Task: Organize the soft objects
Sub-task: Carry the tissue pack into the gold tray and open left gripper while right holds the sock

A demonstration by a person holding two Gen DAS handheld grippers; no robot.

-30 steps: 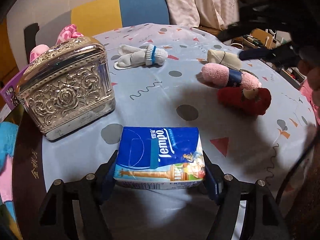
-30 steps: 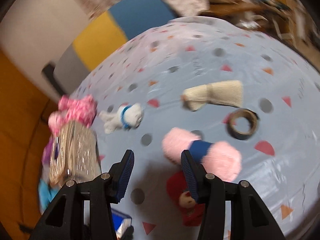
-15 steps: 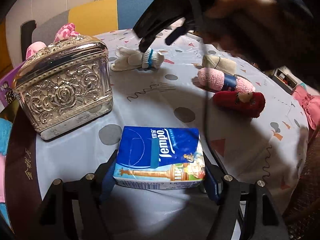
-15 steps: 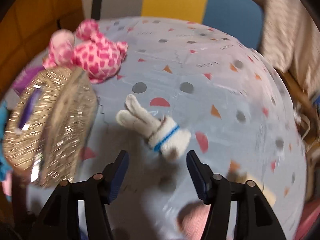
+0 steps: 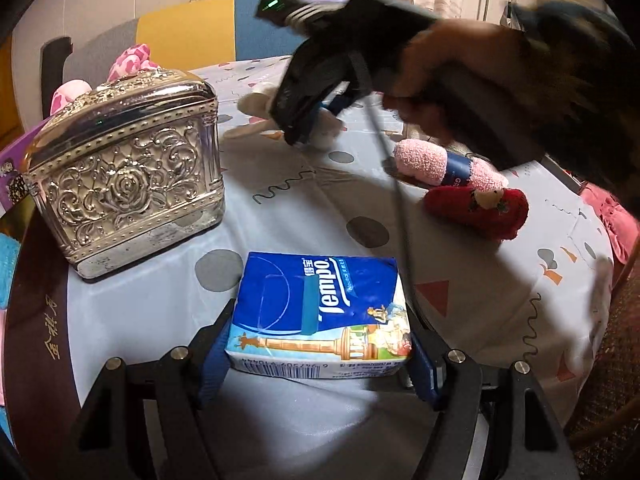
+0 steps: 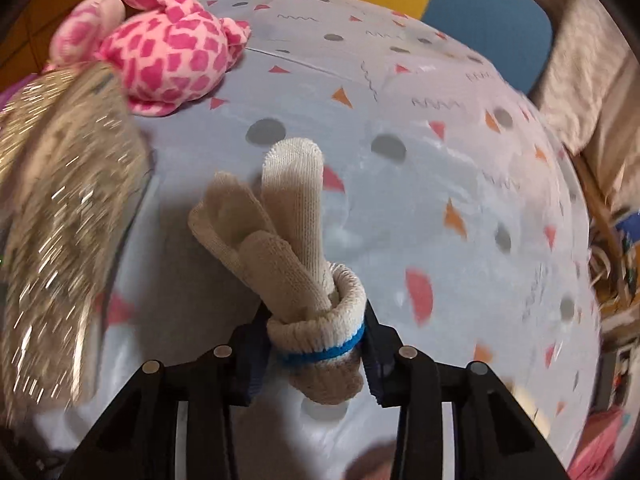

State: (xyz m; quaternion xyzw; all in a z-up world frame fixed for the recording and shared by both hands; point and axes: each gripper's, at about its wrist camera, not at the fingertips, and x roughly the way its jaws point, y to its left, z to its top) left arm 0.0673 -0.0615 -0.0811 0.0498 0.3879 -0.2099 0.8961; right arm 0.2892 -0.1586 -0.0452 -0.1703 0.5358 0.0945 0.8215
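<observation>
Nearest, the left gripper (image 5: 318,364) is clamped on the blue Tempo tissue pack (image 5: 320,312), its blue pads pressed to the pack's two short sides, at the near edge of the table (image 5: 500,280). The silver embossed box (image 5: 124,176) stands just beyond the pack, off to the left. To the right of the box, across a stretch of cloth, a red plush toy (image 5: 476,210) lies touching a pink rolled sock with a blue band (image 5: 448,166) just behind it. Behind the box's right end, the right gripper (image 6: 314,354) has just been closing and now squeezes the blue-striped cuff of a rolled cream sock (image 6: 288,252), whose loose ends point away from it. Farthest, behind the box's left end, sits a pink spotted plush (image 6: 172,56).
</observation>
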